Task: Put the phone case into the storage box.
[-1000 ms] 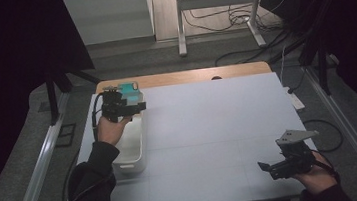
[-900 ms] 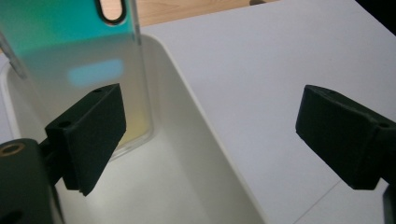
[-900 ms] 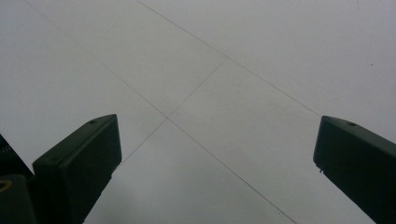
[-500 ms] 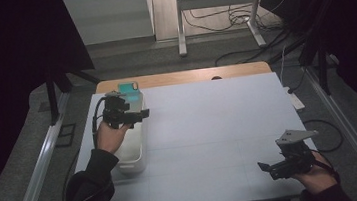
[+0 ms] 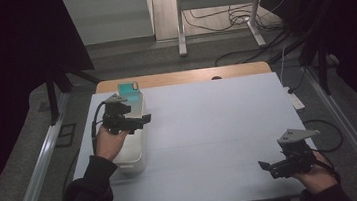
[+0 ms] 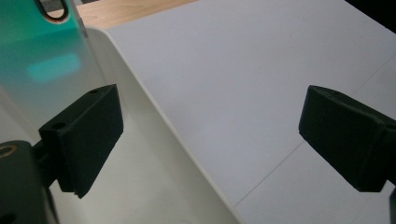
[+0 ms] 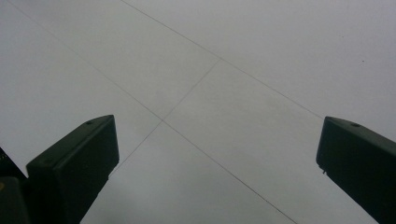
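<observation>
Left tongs [image 5: 138, 121] moved nearer, agape over white bin [image 5: 133, 155] apparently holding teal card [image 5: 128, 88]; right tongs [image 5: 269, 165] agape.

High view looks down & fwd over the surface [image 5: 209, 127]. Left gripper view sits close above the white bin [image 6: 154, 177], also in high view [image 5: 132, 150]. Right gripper view hugs bare surface.

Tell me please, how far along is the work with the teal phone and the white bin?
Looks done: the teal phone stands in the white bin. In hand: nothing; the left gripper, jaws open, hangs over the bin's rim. The right gripper hangs open over the table. Left: apparently little.
</observation>
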